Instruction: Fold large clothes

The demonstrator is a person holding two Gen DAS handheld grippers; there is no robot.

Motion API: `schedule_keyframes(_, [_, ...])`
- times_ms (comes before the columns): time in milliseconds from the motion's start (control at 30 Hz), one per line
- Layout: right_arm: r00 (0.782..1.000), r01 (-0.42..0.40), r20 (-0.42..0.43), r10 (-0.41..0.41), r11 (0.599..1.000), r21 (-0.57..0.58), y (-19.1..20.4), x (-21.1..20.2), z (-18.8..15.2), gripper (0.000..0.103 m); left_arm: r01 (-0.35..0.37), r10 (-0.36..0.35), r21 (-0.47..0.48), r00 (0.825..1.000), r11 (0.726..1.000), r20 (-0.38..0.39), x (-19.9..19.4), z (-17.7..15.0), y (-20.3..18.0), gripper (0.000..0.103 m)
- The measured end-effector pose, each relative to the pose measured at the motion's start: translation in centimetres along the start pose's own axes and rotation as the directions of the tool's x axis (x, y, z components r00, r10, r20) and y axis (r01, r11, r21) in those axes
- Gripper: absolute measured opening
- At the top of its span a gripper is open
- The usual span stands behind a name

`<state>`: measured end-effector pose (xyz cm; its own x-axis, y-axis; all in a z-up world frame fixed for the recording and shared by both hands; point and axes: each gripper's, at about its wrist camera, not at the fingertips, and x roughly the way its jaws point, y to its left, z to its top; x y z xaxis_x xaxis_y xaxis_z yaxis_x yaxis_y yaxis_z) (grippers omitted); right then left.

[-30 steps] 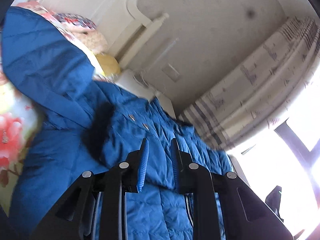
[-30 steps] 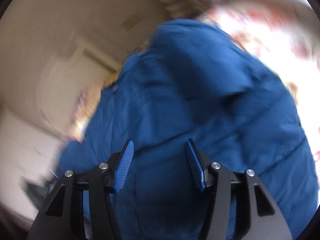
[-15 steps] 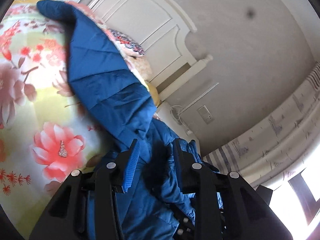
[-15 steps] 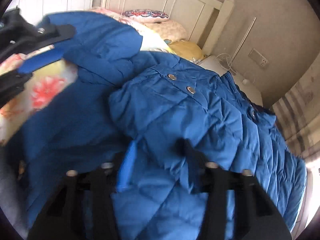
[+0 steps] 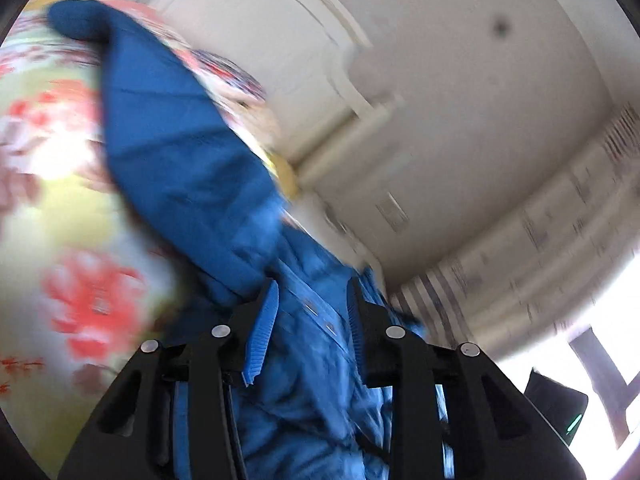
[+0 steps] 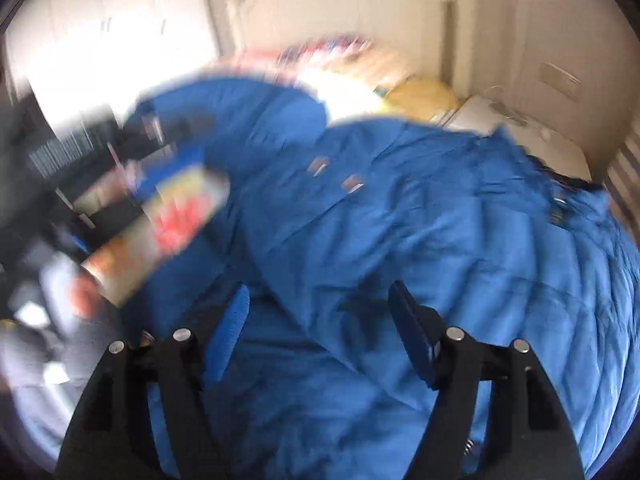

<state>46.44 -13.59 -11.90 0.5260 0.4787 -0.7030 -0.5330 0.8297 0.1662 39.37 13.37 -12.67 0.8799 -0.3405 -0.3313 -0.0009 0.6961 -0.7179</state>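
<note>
Blue puffer jacket (image 6: 420, 240) lies spread on the floral bed (image 5: 52, 216), body filling the right-wrist view from 6 to 3 o'clock. Right claw (image 6: 320, 332) hangs over the quilted front, jaws opening, nothing pinched between them. Left claw (image 5: 310, 320) sits low at the snap placket, jaws easing apart from near-closed; fabric lies between the pads, but through the blur I can't confirm they press it. Sleeve (image 5: 168, 136) runs long-axis from the left claw toward 11 o'clock, so the left hand is nearer. Open bedspread at 9 o'clock; headboard (image 5: 304, 52) bounds 12.
</note>
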Motion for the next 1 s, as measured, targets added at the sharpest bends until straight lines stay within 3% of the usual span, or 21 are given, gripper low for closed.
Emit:
schedule_keyframes(100, [0.984, 0.119, 0.122, -0.128, 0.990, 0.081, -4.2, -4.4, -0.1, 0.059, 0.035, -0.026, 0.057, 0.989, 0.998, -0.144, 2.6, -0.9, -1.2, 0.045])
schedule_keyframes(133, [0.969, 0.183, 0.144, -0.201, 0.974, 0.130, -6.7, -5.9, -0.2, 0.057, 0.027, -0.011, 0.074, 0.979, 0.997, -0.203, 3.7, -1.4, -1.6, 0.064])
schedule_keyframes(167, [0.954, 0.226, 0.149, -0.258, 0.953, 0.202, -9.7, -7.2, -0.5, 0.055, 0.018, 0.003, 0.092, 0.974, 0.996, -0.227, 4.2, -1.6, -1.9, 0.081])
schedule_keyframes(200, [0.943, 0.256, 0.145, -0.299, 0.932, 0.257, -12.0, -8.0, -0.8, 0.054, 0.019, 0.009, 0.114, 0.972, 0.993, -0.236, 4.5, -1.9, -2.3, 0.086])
schedule_keyframes(233, [0.923, 0.310, 0.116, -0.368, 0.886, 0.346, -15.9, -8.8, -1.6, 0.053, 0.009, 0.030, 0.158, 0.970, 0.987, -0.242, 4.8, -2.3, -2.9, 0.091])
schedule_keyframes(300, [0.912, 0.348, 0.042, -0.407, 0.826, 0.443, -20.8, -8.9, -2.9, 0.053, -0.025, 0.080, 0.212, 0.963, 0.977, -0.255, 5.5, -2.8, -3.4, 0.092])
schedule_keyframes(333, [0.913, 0.374, -0.043, -0.407, 0.787, 0.491, -23.7, -8.2, -4.0, 0.053, -0.050, 0.119, 0.244, 0.953, 0.969, -0.279, 6.1, -3.3, -3.6, 0.092])
schedule_keyframes(367, [0.912, 0.393, -0.119, -0.392, 0.757, 0.523, -25.7, -7.4, -5.3, 0.040, -0.055, 0.133, 0.262, 0.948, 0.963, -0.290, 6.5, -3.5, -3.8, 0.092])
schedule_keyframes(400, [0.928, 0.361, -0.139, -0.345, 0.750, 0.554, -26.8, -7.1, -6.3, 0.037, -0.061, 0.144, 0.281, 0.947, 0.958, -0.287, 6.5, -3.7, -4.1, 0.092])
schedule_keyframes(533, [0.952, 0.266, -0.035, -0.306, 0.762, 0.591, -27.0, -9.3, -5.9, 0.042, -0.069, 0.156, 0.303, 0.949, 0.950, -0.273, 6.5, -3.7, -4.4, 0.092])
schedule_keyframes(633, [0.922, 0.315, -0.002, -0.388, 0.745, 0.588, -27.4, -10.1, -4.0, 0.043, -0.071, 0.159, 0.306, 0.949, 0.949, -0.273, 6.3, -3.9, -4.2, 0.092])
schedule_keyframes(700, [0.908, 0.344, -0.011, -0.420, 0.729, 0.592, -28.4, -9.6, -3.4, 0.053, -0.077, 0.169, 0.319, 0.948, 0.944, -0.271, 6.3, -4.0, -4.3, 0.092])
schedule_keyframes(800, [0.915, 0.397, -0.167, -0.368, 0.742, 0.540, -30.4, -5.6, -4.0, 0.054, -0.085, 0.181, 0.331, 0.946, 0.940, -0.270, 6.5, -4.2, -4.6, 0.092])
schedule_keyframes(867, [0.910, 0.406, -0.159, -0.384, 0.740, 0.536, -30.3, -5.6, -3.6, 0.055, -0.087, 0.183, 0.332, 0.945, 0.939, -0.270, 6.7, -4.3, -4.8, 0.092])
schedule_keyframes(933, [0.883, 0.448, -0.149, -0.446, 0.704, 0.551, -28.7, -7.2, -3.3, 0.055, -0.087, 0.184, 0.333, 0.945, 0.939, -0.270, 6.7, -4.3, -4.8, 0.092])
schedule_keyframes(1000, [0.877, 0.430, -0.052, -0.478, 0.732, 0.529, -25.1, -9.2, -3.3, 0.060, -0.093, 0.188, 0.335, 0.947, 0.938, -0.262, 6.6, -4.2, -4.9, 0.092])
